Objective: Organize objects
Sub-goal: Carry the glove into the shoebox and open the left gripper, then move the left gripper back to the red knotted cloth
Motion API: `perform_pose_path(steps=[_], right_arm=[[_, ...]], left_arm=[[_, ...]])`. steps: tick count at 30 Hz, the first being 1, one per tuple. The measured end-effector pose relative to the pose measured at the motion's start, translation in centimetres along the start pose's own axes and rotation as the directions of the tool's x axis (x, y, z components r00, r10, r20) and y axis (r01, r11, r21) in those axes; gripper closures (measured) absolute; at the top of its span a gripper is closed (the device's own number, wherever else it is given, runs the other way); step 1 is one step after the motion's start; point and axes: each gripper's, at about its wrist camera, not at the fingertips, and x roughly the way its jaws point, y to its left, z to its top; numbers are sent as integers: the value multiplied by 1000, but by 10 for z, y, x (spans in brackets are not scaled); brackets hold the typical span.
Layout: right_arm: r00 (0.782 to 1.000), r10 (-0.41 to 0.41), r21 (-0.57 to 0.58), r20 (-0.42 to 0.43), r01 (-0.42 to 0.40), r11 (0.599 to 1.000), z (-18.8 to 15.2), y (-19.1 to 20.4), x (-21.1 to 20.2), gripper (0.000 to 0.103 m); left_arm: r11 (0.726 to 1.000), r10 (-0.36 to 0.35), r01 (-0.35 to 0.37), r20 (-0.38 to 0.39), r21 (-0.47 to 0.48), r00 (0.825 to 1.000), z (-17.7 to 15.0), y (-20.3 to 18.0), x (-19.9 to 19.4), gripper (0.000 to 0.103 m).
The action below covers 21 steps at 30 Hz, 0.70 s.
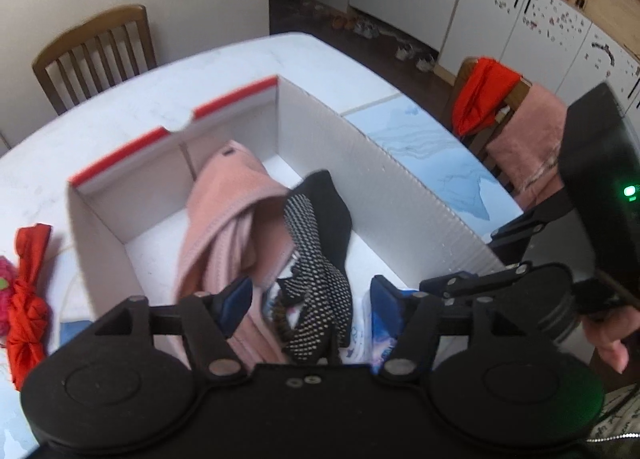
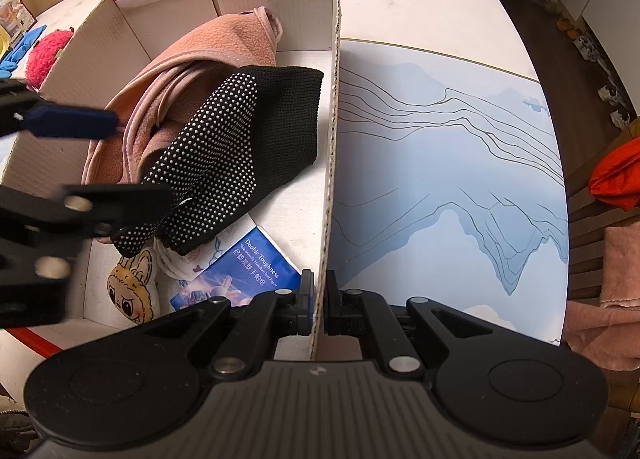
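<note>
A white cardboard box [image 2: 334, 59] with a red rim stands on the table. Inside lie a pink fleece cloth [image 2: 208, 47], a black sock with white dots [image 2: 224, 147], a blue tissue pack [image 2: 256, 263] and a small plush toy [image 2: 134, 291]. My left gripper [image 1: 310, 297] hovers open over the box, its blue pads on either side of the dotted sock [image 1: 316, 275] and not pressing it. One of its fingers [image 2: 68, 123] shows at the left of the right wrist view. My right gripper [image 2: 319, 287] is shut on the box's right wall.
A blue mountain-print placemat [image 2: 440, 163] lies right of the box. Left of it are a red knotted cloth [image 1: 28, 299] and a pink fuzzy item [image 2: 48, 51]. A wooden chair [image 1: 96, 55] stands behind the table; another chair [image 1: 520, 131] carries red and pink cloths.
</note>
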Motion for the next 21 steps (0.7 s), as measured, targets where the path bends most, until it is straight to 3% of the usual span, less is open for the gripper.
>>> perform_pose_path(steps=[11, 21], right_arm=[[1000, -4, 1, -5, 4, 1000, 0, -3, 0, 99], [1000, -21, 1, -14, 21, 1000, 1, -2, 0, 99]], left_arm=[[997, 49, -44, 71, -69, 996, -8, 34, -36, 36], [973, 152, -129, 108, -194, 982, -31, 102, -63, 24]])
